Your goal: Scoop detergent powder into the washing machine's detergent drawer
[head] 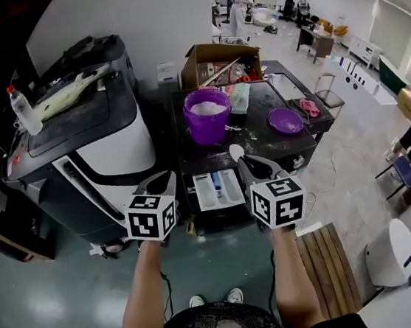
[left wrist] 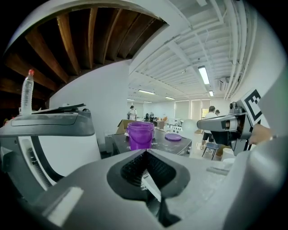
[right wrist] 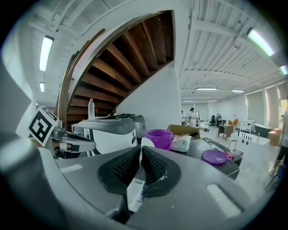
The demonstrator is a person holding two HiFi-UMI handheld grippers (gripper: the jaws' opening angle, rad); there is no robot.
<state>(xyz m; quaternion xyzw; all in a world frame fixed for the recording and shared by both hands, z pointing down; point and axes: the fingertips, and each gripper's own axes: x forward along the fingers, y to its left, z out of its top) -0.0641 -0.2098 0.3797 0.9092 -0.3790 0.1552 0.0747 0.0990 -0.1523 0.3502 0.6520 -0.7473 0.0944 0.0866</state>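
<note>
Between the two tools, just ahead of their tips, the detergent drawer stands pulled out of the front of a black washing machine. Its white compartments face up, with a blue part near the middle. The right tool is pinching the thin handle of a white scoop, whose bowl rises past the tips, beside the drawer's right corner. The left tool is pressed together with nothing between its jaws and hangs just off the drawer's left side, not touching it. Beyond both tools, on the machine's top, which serves as the bench, stands a purple bucket holding white powder. Its purple lid lies farther off, ahead and right of the right tool. An open cardboard box sits behind the bucket. Left of the left tool stands a grey-and-white machine with a red-capped plastic bottle on top.
</note>
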